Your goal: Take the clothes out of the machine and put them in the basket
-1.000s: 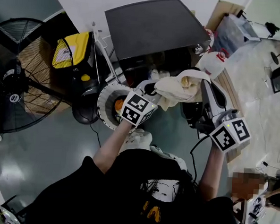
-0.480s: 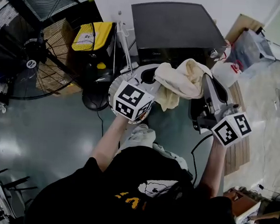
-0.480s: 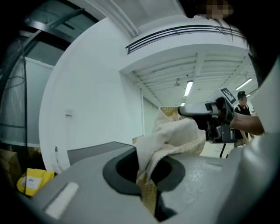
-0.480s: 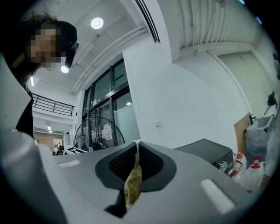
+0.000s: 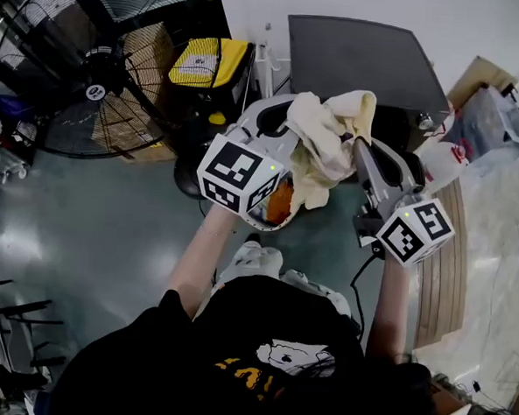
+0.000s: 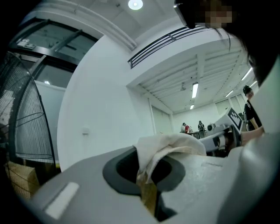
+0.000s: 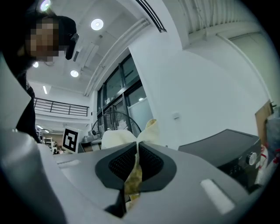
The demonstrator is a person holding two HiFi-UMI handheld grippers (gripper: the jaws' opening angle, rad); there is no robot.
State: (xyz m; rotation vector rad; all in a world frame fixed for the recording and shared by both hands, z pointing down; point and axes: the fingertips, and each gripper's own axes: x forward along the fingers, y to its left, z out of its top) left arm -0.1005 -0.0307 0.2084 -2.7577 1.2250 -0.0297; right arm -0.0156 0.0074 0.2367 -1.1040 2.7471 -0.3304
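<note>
A cream cloth hangs bunched between my two grippers, held up in front of the black machine. My left gripper is shut on one end; in the left gripper view the fabric is pinched between the jaws. My right gripper is shut on the other end, with the cloth squeezed in its jaws. Below the cloth sits a round white basket with something orange inside. The machine's opening is hidden behind the cloth and grippers.
A large black fan stands at the left, with a cardboard box behind it. A yellow and black case is beside the machine. A white jug and a wooden board lie at the right. A cable runs across the floor.
Both grippers have carried the cloth up and away from the machine's front, and it now hangs over the basket. The head view has swung left, bringing the fan further into view.
</note>
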